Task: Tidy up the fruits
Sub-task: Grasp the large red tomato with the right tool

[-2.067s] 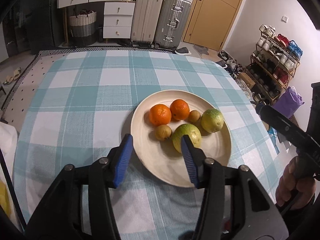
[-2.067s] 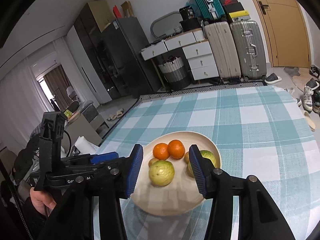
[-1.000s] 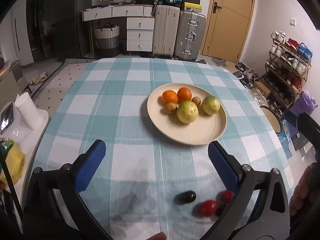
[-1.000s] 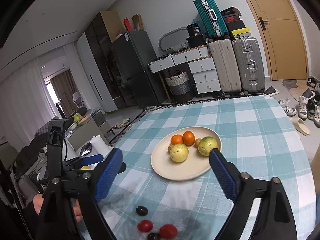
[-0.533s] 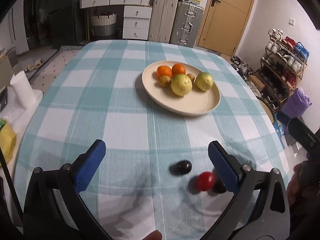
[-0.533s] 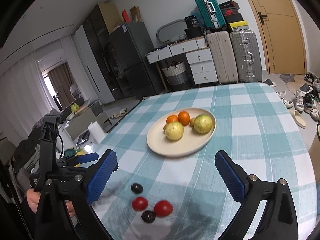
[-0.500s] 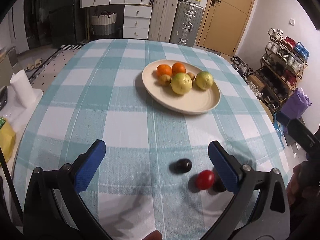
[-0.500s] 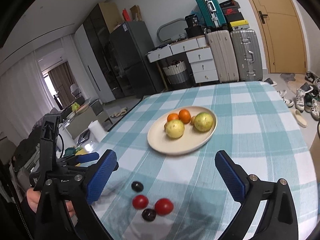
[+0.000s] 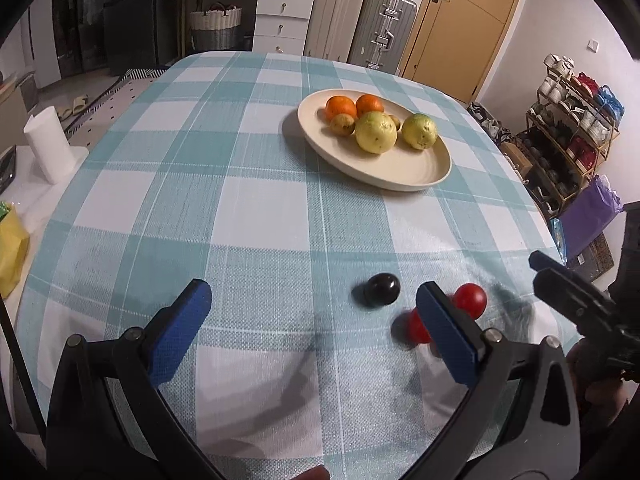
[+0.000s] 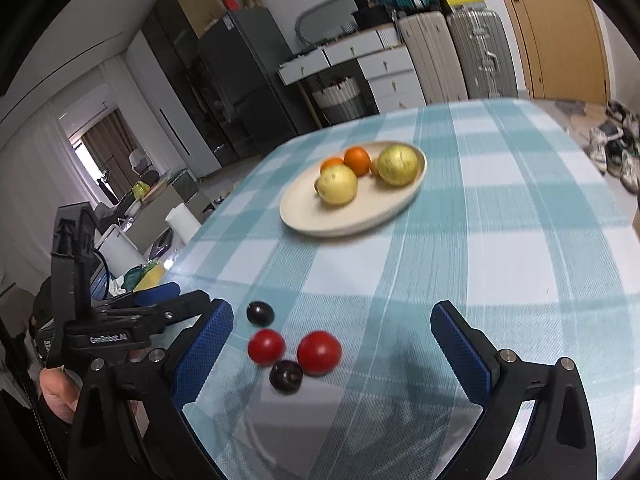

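A cream plate (image 9: 424, 176) (image 10: 300, 216) on the checked cloth holds two oranges (image 9: 340, 107), two yellow-green fruits (image 9: 376, 133) and small brown ones. Near the table's front lie two red tomatoes (image 10: 319, 352) (image 9: 470, 300) and two dark plums (image 10: 260, 313) (image 9: 382, 289). My left gripper (image 9: 312, 312) stands open above the cloth, its right finger covering part of one tomato. My right gripper (image 10: 331, 334) hangs wide open, its jaws standing to either side of the small fruits without touching them. The left gripper (image 10: 160, 298) also shows at the right wrist view's left edge.
Checked tablecloth (image 9: 248, 168) covers the table. A white paper roll (image 9: 48, 148) and yellow bag (image 9: 10, 248) sit beyond its left edge. Suitcases (image 9: 360, 28), drawers, a door and a shoe rack (image 9: 568, 132) stand behind. The right gripper's body (image 9: 580, 312) is at right.
Both grippers have sunk toward the cloth and tilted down. The tomatoes and plums now appear larger and closer, between the right gripper's jaws. The plate's fruits have not moved.
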A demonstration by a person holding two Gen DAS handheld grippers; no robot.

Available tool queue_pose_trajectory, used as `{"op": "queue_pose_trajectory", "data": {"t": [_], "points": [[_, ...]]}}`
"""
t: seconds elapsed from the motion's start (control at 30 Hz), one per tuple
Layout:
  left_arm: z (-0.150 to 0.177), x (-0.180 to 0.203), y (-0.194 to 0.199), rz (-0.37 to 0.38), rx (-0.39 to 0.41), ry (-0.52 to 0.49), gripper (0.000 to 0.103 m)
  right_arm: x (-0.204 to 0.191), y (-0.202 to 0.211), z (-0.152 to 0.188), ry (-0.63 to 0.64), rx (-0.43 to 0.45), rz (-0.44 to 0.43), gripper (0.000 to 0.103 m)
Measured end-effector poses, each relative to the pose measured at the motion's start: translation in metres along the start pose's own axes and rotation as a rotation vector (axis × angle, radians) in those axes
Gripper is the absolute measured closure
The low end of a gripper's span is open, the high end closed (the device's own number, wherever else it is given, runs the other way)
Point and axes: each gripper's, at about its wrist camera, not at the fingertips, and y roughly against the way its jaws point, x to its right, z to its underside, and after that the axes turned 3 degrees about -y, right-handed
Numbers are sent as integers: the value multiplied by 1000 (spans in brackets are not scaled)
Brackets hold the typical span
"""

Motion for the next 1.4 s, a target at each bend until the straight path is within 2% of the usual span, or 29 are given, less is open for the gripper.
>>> {"op": "queue_pose_trajectory", "data": {"t": [0.23,0.33,0.4,0.67,0.93,1.0,1.03,1.4], "points": [[7,-8,-1,-2,-7,19,1,-2,-10,8,13,-33,0,2],[10,-10,-2,-5,-8,19,1,-2,-17,10,11,-58,3,7],[11,-11,-1,-4,-9,17,1,-2,-20,10,15,-74,4,21],[18,-13,-3,12,-16,20,1,-6,-30,14,17,-114,-15,31],[24,-14,-3,41,-16,21,1,-7,-40,17,13,-149,-14,55],[25,-14,-3,46,-20,26,1,-8,-44,19,14,-165,-20,68],[26,-14,-4,49,-22,27,1,-8,-46,20,11,-173,-24,70],[33,0,-6,117,-53,4,1,-1,-37,18,-17,-124,-30,72]]}}
